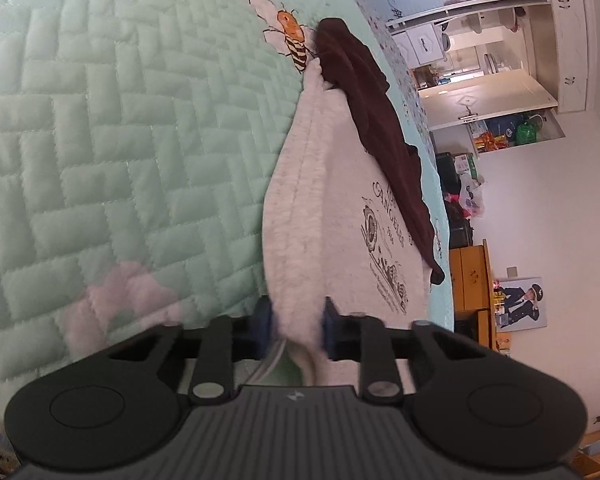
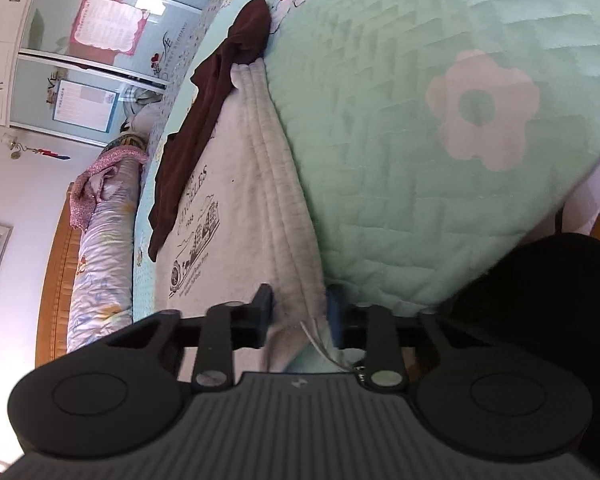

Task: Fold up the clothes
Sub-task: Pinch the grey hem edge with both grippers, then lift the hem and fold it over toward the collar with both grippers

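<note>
A white fleecy sweatshirt with a dark printed emblem lies on the mint quilted bedspread. A dark brown garment lies along its far edge. My left gripper is shut on one end of the sweatshirt's near edge, with the cloth bunched between its blue pads. In the right wrist view the same sweatshirt runs away from my right gripper, which is shut on the other end of that edge. The brown garment sits beyond it.
The bedspread carries a bee print and a pink flower. A rolled floral quilt lies against the wooden headboard. Cabinets, a wooden dresser and bags stand past the bed's far side.
</note>
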The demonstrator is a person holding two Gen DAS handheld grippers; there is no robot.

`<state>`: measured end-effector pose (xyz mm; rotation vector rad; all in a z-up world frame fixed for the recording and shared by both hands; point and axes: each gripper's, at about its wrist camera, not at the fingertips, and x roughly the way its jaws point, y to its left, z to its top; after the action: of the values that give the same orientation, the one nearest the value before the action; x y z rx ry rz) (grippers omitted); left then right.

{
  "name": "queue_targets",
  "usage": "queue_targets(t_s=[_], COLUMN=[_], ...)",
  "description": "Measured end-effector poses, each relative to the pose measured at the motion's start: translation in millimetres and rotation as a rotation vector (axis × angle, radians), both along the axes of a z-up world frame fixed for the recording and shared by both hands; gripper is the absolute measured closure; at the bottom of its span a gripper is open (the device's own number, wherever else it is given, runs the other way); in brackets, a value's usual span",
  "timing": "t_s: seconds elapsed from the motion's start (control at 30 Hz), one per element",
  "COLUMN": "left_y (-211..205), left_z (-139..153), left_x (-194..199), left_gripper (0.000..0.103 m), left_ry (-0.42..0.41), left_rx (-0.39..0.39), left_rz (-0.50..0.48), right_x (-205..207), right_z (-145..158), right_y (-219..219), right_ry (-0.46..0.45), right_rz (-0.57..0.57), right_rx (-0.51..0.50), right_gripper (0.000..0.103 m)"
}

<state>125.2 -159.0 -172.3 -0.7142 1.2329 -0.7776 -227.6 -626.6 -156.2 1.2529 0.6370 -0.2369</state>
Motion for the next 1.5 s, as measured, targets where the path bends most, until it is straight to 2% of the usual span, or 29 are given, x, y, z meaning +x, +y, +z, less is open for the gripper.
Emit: queue_targets(t_s=[0.17,0.37,0.53,0.7,0.83,0.97,1.07,1.13,1.2,1.27,1.3,1.33,1.4,1.5], left_y=[-5,-27,-46,-79,-113,-150,-179,-197,-212,-220,-222,-224,-220,-205], left_z=[25,68,100,129,139,139,127,116,101,82,71,62,55,53], left_x=[-6,9,42,87,130,174,213,237,267,289,297,304,307,303], left_gripper=[0.086,0.087,0.087,0.087,0.087,0.087,0.087,0.086,0.084,0.077,0.071,0.070,0.069,0.061], left_ry=[-0.063,-0.149,-0.177,-0.219,-0.227,-0.233,-0.221,-0.202,-0.145,-0.061,-0.022,0.007,0.005,-0.001], left_rx=[-0.035,-0.099,-0.147,-0.138,-0.099,-0.045,0.001,0.040,0.098,0.148,0.152,0.158,0.139,0.060], left_rz=[0.011,0.007,0.060,0.098,0.117,0.121,0.113,0.114,0.141,0.185,0.195,0.199,0.187,0.183], right_x=[0,21,50,92,136,187,227,255,280,300,305,308,307,282], right_z=[19,65,89,106,110,105,93,80,64,40,30,21,10,19], right_y=[8,5,-21,-54,-85,-123,-153,-172,-189,-207,-212,-217,-221,-215], right_ry=[-0.052,-0.197,-0.286,-0.332,-0.335,-0.323,-0.315,-0.296,-0.274,-0.254,-0.227,-0.195,-0.168,-0.225], right_rz=[-0.014,-0.024,-0.088,-0.154,-0.217,-0.249,-0.269,-0.281,-0.292,-0.305,-0.319,-0.335,-0.359,-0.388], right_rx=[-0.018,-0.023,0.009,0.029,0.047,0.076,0.101,0.118,0.134,0.184,0.197,0.207,0.196,0.105], right_gripper=[0.080,0.081,0.082,0.082,0.082,0.082,0.082,0.082,0.082,0.074,0.064,0.051,0.050,0.046])
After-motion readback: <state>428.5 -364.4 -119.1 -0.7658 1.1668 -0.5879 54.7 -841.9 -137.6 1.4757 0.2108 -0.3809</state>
